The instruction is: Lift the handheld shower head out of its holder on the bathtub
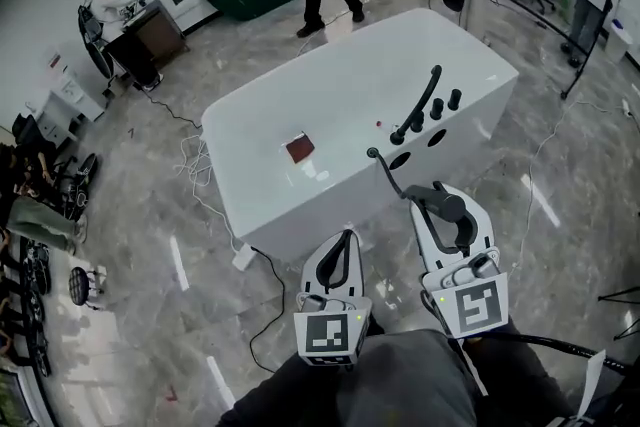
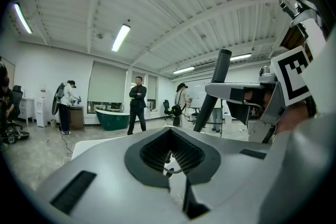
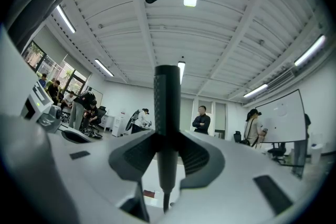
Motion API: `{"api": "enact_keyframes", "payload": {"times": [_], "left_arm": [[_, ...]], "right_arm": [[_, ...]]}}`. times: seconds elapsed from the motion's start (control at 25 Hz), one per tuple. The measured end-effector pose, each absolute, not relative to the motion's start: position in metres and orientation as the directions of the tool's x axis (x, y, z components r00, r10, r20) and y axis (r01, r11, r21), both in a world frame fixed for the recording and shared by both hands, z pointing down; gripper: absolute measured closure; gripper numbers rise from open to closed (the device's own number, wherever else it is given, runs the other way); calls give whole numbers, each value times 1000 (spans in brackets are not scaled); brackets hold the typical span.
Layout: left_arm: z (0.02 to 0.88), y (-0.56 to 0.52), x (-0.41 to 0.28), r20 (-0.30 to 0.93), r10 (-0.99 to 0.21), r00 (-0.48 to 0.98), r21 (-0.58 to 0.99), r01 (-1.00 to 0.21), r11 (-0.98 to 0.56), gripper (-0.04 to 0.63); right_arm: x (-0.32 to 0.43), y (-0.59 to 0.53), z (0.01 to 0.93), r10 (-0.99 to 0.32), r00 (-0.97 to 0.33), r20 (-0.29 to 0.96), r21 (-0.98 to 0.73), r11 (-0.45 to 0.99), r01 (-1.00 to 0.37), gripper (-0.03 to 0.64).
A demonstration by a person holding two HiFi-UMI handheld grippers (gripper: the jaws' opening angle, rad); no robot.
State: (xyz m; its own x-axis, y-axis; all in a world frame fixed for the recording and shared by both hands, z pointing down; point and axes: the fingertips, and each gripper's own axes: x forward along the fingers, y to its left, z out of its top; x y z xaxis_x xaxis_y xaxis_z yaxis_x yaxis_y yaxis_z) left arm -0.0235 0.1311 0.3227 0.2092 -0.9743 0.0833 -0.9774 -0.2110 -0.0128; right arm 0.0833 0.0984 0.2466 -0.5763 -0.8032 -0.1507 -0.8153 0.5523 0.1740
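Both grippers hung before the bathtub [image 1: 250, 205]: the right gripper [image 1: 432, 200] was clamped on the shower head [image 3: 167, 113], handle upright between its jaws, hose [image 1: 388, 173] trailing to the rim ahead; the left gripper [image 1: 345, 240] was closed, empty.

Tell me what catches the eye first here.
A white bathtub stands in the middle of the grey marble floor, with black tap fittings on its right rim. Nearest the camera, the right gripper is closed on the black shower head.
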Motion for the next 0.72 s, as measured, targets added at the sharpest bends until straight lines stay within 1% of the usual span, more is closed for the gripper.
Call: {"api": "enact_keyframes", "payload": {"times": [0.72], "left_arm": [[322, 117, -7, 100, -969, 227, -25, -973, -230, 592]], "right_arm": [[100, 85, 247, -807, -575, -134, 171, 553, -816, 477]]}}
